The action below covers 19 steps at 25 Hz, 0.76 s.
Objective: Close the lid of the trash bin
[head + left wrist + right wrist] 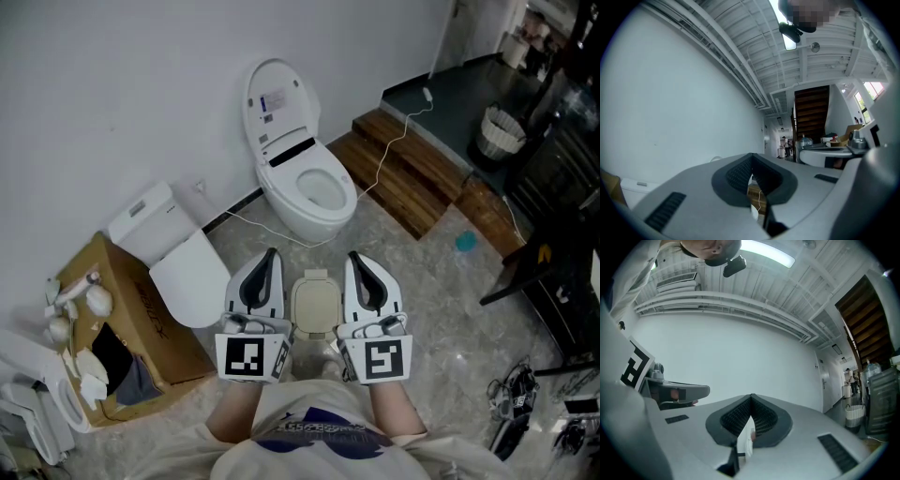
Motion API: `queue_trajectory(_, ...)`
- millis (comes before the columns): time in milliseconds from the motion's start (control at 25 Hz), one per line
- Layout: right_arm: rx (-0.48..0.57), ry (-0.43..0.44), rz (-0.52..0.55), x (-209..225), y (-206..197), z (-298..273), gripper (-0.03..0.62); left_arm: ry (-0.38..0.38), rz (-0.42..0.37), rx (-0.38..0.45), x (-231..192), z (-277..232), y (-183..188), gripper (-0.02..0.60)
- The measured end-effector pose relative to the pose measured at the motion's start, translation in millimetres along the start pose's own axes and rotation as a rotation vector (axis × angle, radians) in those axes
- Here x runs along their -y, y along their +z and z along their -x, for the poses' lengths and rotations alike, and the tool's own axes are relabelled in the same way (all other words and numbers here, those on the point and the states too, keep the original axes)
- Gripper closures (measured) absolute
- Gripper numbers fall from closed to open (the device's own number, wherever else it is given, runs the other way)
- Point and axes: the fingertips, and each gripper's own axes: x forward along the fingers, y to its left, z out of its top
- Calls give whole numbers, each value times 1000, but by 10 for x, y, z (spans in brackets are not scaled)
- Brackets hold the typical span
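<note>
1. The trash bin point(315, 278) stands on the floor point(427, 281) between both grippers; from above, its beige lid point(316, 309) appears to lie flat already
2. The left hand-held gripper point(271, 253) and right hand-held gripper point(353, 255) have their jaws pressed together, holding nothing
3. The lid looks like light, stiff, smooth plastic, so a gentle press near its front edge should suit it
4. The toilet point(305, 183) ahead and the cardboard box point(141, 309) on the left stand apart, leaving open room

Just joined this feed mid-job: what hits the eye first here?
A white toilet with its cover raised stands against the wall ahead. Nearer, the left gripper and right gripper hang side by side, fingers together and empty, flanking a small beige trash bin on the floor whose lid looks down. A cardboard box holding toilet parts sits at left.
</note>
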Motion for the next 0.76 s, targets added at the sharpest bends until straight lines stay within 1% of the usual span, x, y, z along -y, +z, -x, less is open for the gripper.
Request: queue_trajectory(760, 9, 16, 11, -66, 46, -15, 589, 3, 11, -7, -46, 9, -20, 583)
